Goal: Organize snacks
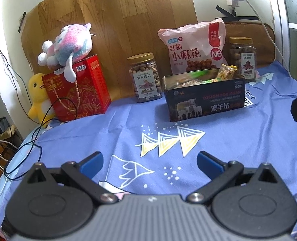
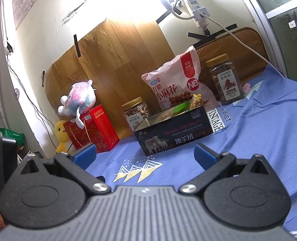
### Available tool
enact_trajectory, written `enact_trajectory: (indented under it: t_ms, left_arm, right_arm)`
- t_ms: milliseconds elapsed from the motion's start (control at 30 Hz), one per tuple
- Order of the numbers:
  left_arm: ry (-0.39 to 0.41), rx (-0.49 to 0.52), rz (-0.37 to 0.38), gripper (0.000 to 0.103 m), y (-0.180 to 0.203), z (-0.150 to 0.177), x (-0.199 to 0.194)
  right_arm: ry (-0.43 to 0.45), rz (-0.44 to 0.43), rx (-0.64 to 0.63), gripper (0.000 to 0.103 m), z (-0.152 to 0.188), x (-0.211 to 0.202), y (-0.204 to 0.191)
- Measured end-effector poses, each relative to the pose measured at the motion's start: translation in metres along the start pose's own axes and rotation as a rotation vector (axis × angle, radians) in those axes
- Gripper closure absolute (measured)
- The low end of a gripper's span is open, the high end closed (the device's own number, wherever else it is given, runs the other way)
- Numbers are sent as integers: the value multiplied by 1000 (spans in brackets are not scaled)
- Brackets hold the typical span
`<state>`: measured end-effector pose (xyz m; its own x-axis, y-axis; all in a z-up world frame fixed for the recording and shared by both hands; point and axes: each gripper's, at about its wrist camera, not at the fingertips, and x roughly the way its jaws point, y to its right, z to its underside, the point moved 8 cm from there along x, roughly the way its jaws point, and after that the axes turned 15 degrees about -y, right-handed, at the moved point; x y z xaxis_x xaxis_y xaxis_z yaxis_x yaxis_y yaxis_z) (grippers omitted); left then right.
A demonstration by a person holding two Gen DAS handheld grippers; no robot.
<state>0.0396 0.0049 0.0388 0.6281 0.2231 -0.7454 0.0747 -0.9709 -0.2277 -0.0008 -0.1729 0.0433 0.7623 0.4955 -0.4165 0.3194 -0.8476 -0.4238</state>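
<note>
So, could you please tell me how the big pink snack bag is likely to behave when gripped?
The pink snack bag looks puffy and creased, so it would probably crumple. It stands leaning behind the black box, so a push may topple it. Glossy film may slip.

A blue cloth carries a dark tin, two jars, a pink bag and a red box

Home: plush toy, snack-laden tablecloth.

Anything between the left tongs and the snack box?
Nothing: only bare blue tablecloth between the open left tongs and the snack box, per left wrist view.
</note>
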Motion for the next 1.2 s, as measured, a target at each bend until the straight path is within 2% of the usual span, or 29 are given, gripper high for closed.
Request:
enact_trajectory:
  t_ms: [1200]
  left_arm:
    - [1,-8,-12,0,2,-3,-2]
  right_arm:
    - [-17,-6,1,0,1,3,3]
